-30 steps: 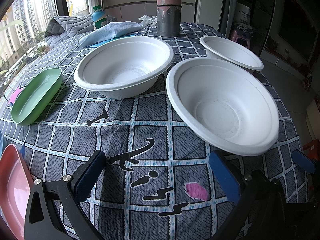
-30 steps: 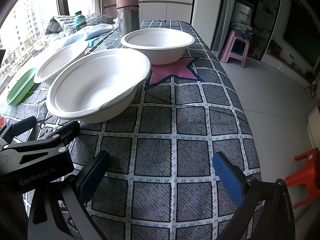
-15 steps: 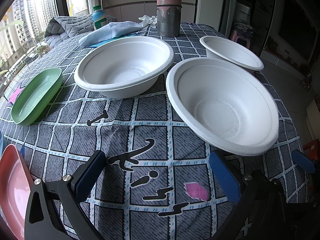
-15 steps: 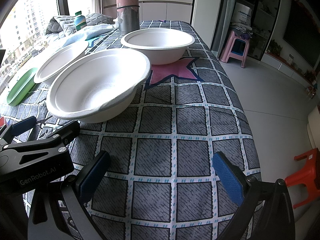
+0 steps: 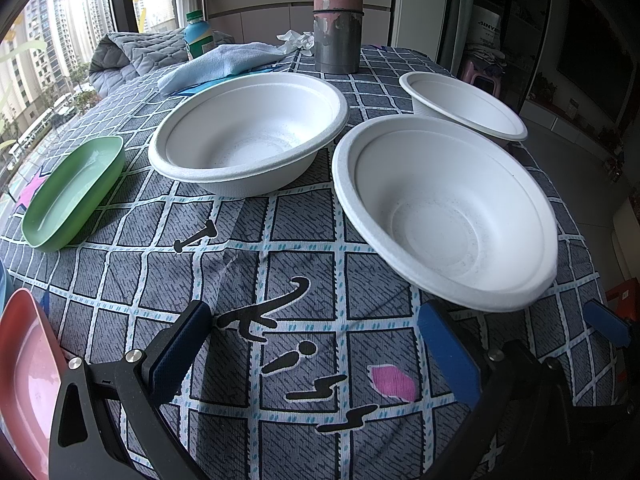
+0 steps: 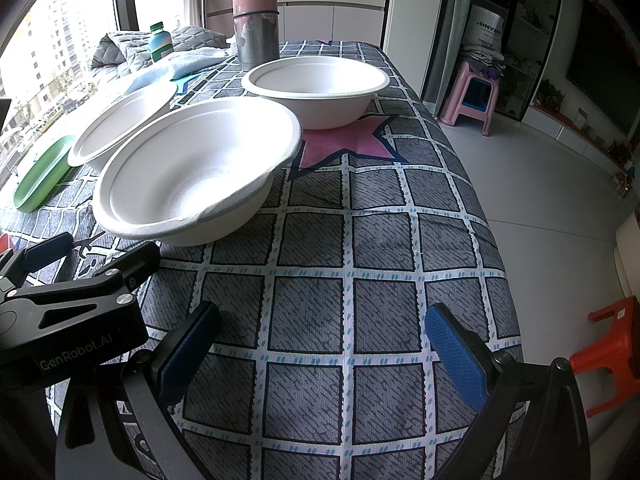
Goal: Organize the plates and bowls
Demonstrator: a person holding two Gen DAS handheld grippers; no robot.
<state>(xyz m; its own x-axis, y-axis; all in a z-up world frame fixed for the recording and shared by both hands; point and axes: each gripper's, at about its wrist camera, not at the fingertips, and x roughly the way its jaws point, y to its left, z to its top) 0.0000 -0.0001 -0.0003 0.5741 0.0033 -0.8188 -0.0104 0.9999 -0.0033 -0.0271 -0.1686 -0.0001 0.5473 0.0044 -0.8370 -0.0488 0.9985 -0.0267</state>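
Daylight from a high-rise window falls across the checked cloth of the surface [image 5: 304, 236], where nothing has shifted over the past second: three white bowls sit apart and unstacked. The nearest bowl [image 5: 444, 216] lies just ahead of the left gripper [image 5: 320, 354], the middle bowl [image 5: 248, 132] to its left, the far bowl [image 5: 464, 104] near the metal canister [image 5: 338, 20]. A green plate [image 5: 72, 192] and a pink plate [image 5: 24, 376] wait at the left edge. Both the left gripper and the right gripper [image 6: 324, 352] hover with jaws wide, holding nothing. The stillness suggests sorting has not begun; the nearest bowl looks the likely first pick.
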